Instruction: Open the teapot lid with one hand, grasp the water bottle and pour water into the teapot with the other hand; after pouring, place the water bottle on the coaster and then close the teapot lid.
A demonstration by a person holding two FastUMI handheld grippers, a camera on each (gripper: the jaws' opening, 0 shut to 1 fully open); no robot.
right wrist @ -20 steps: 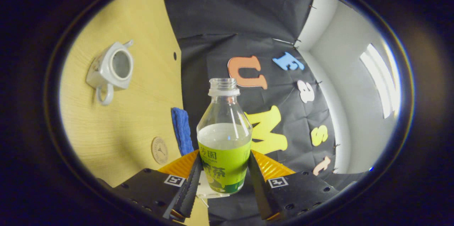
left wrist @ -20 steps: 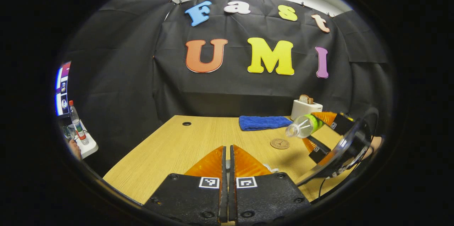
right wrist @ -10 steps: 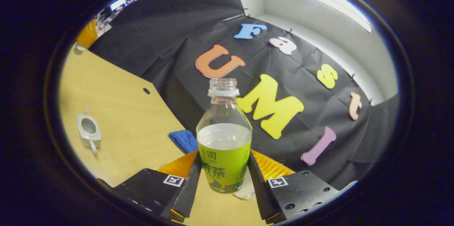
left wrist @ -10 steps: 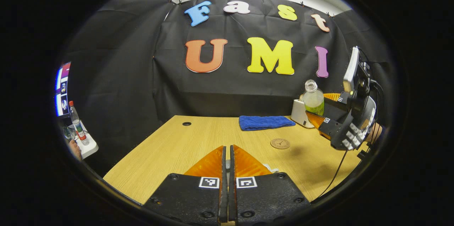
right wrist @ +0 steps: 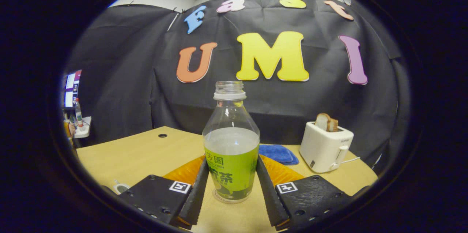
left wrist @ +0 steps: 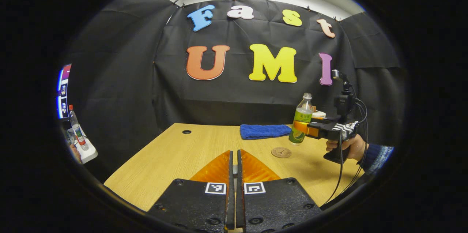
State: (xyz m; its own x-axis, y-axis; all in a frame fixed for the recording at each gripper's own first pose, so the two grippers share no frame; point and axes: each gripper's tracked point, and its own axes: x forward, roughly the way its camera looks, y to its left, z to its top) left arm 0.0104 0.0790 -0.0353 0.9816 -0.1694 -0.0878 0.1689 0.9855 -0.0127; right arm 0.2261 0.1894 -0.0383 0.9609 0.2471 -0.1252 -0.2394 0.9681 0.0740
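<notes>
The water bottle (right wrist: 231, 141), clear with a green label and no cap, stands upright and about half full. My right gripper (right wrist: 231, 189) is shut on its label, one finger on each side. In the left gripper view the bottle (left wrist: 301, 123) sits just behind and right of the round brown coaster (left wrist: 281, 152), held by a hand (left wrist: 347, 147); I cannot tell if it touches the table. A white rim of the teapot (right wrist: 120, 188) peeks out at the lower left. My left gripper (left wrist: 234, 163) is shut, with the lid hidden under its fingers.
A white toaster (right wrist: 325, 147) with bread stands at the back right of the wooden table (left wrist: 175, 156). A folded blue cloth (left wrist: 265, 131) lies near the back edge. A small shelf with a bottle (left wrist: 76, 130) stands off the table's left side.
The right gripper swung the bottle from tilted to upright and brought it down by the coaster. The left gripper stayed shut and barely moved.
</notes>
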